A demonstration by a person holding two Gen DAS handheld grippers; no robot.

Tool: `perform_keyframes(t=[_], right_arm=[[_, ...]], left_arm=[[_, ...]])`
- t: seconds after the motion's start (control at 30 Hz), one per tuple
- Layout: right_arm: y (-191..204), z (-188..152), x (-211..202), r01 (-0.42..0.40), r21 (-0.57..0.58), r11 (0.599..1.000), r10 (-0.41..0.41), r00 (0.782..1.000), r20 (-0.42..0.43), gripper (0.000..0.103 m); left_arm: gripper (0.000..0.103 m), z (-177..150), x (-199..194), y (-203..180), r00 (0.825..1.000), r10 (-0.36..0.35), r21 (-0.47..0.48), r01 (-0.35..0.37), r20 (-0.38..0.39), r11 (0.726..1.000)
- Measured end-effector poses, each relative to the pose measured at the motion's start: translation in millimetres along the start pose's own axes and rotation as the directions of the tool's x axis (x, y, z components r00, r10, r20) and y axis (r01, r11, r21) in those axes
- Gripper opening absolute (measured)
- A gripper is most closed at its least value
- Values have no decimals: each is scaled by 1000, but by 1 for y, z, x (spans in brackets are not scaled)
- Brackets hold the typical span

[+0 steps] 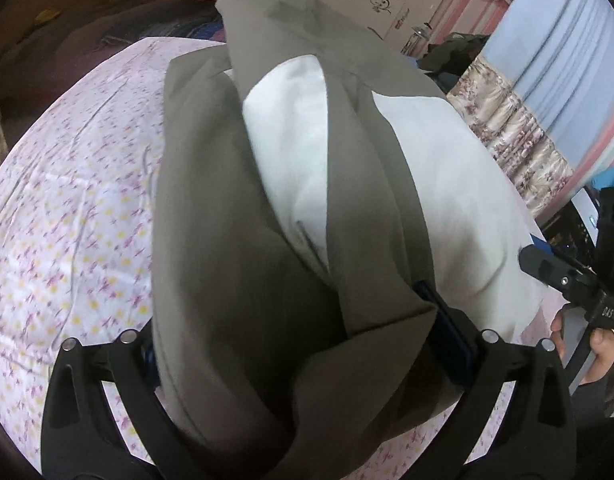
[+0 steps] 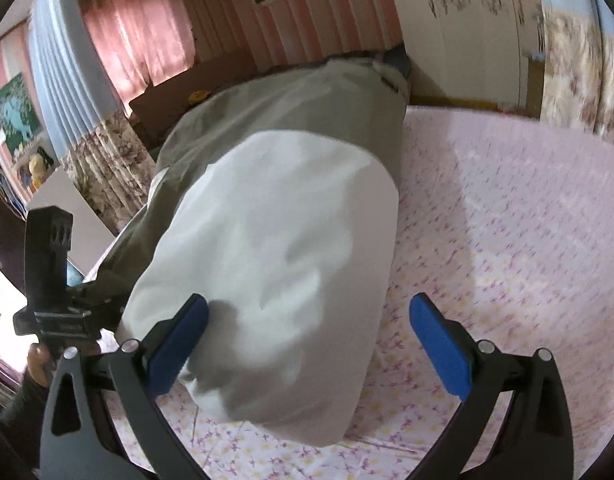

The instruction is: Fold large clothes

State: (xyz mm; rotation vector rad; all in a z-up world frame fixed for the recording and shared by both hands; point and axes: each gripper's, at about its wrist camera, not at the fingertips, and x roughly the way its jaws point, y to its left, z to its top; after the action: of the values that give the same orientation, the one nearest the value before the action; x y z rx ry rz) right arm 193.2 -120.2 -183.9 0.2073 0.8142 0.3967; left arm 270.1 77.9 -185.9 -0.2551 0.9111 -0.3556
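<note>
Left wrist view, L to R: floral bedsheet (image 1: 67,208), pink/white w/ small purple & yellow flowers, fills the left side. Olive-grey garment (image 1: 235,248) w/ white lining (image 1: 295,152) lies over the bed, mid-frame, bunched between the left gripper (image 1: 303,336) fingers. One dark pad (image 1: 447,336) shows at the cloth's right edge; the other is hidden under fabric. Can't tell if they pinch the cloth or just straddle it. Far right: right gripper (image 1: 547,272) in a hand (image 1: 603,344), just beside the white part.

Right wrist view, L to R: left gripper's body at the left edge, hand (image 2: 37,360) below it. Garment runs away from cam, white lining nearest. Right gripper (image 2: 307,340) fingers spread wide; left blue pad (image 2: 179,344) overlaps the lining's edge, right pad over bare sheet, gripping nothing.
</note>
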Motion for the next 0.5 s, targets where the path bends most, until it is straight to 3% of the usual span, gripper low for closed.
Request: perform_keyframes(t=[0.1,0.2,0.4,0.5], right_arm=[[1,0,12,-31,20,999,32,999,-21,101],[-2,2,31,-78,40,996,81,995,-58,101],[5,6,52,-109,-6,994,108,990,-88,101],[13,8,50,-104,-63,993,99,992,-77,86]], left_arm=[[99,2,1,-6,1000,10,24,-9,-10,1000],[84,3,-1,-18,1000,26,85,-25,-7,996],[71,7,0,-32,996,92,158,-90,-6,983],[63,7,-1,-40,992,129,183,-130,17,974]])
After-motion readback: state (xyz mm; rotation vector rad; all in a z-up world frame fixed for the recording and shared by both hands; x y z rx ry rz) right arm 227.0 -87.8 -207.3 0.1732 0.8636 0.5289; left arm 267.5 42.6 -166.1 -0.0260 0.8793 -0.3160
